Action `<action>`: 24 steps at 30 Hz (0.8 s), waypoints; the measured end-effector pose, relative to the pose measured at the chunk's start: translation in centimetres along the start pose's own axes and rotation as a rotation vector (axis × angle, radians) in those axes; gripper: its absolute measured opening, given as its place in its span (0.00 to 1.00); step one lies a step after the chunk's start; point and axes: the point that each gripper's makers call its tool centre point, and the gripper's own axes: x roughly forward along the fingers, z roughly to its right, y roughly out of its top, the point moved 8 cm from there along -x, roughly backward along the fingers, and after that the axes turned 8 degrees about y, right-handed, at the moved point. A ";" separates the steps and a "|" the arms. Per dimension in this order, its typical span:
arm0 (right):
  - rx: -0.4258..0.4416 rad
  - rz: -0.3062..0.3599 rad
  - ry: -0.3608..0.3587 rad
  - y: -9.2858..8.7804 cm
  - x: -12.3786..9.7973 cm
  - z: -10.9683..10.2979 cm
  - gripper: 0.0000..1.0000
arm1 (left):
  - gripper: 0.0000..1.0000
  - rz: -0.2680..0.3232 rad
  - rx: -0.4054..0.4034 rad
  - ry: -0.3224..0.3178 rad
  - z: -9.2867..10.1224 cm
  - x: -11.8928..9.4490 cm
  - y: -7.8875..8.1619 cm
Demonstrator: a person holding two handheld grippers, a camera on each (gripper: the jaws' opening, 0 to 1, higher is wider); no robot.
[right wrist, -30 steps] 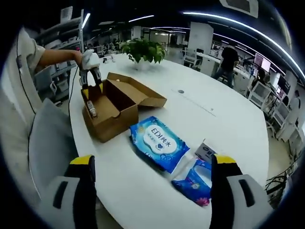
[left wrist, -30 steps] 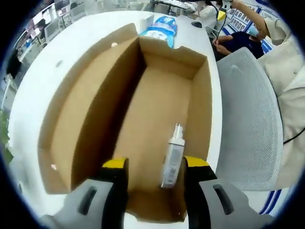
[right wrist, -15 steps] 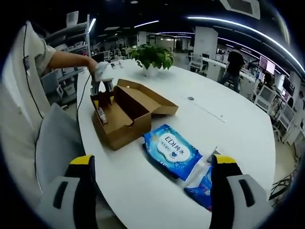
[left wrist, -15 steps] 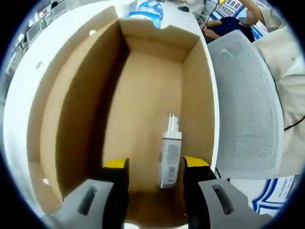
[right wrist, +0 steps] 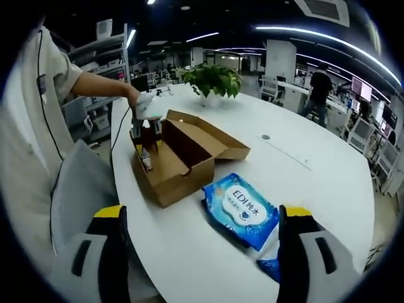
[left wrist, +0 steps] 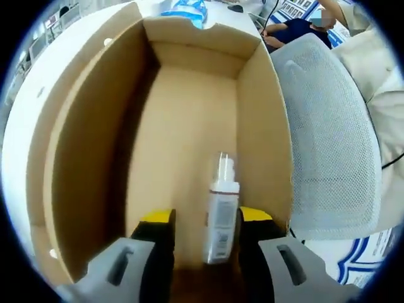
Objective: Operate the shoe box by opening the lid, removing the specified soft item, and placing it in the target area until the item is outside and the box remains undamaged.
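Deeper into the shoe box, left hand-held gripper straddles the spray bottle, jaws open.

You have a wide white desk in front of you. On it, at its far end, stands a green potted plant. A grey mesh chair is just beside the desk edge, on your side; in the right gripper view you see this chair at the left. Behind it, shelves stand near the wall. Far across the room there are more desks and chairs, and a person in dark clothes stands there. Long ceiling lights run above the office.
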 end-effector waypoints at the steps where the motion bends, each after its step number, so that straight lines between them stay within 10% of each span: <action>1: 0.000 0.001 0.001 0.0 0.1 -0.1 0.94 | 0.36 0.006 0.009 0.004 0.0 0.1 0.0; 24: -0.028 0.048 0.021 0.2 1.4 -1.6 0.84 | 0.22 -0.007 -0.002 0.020 0.3 0.8 0.2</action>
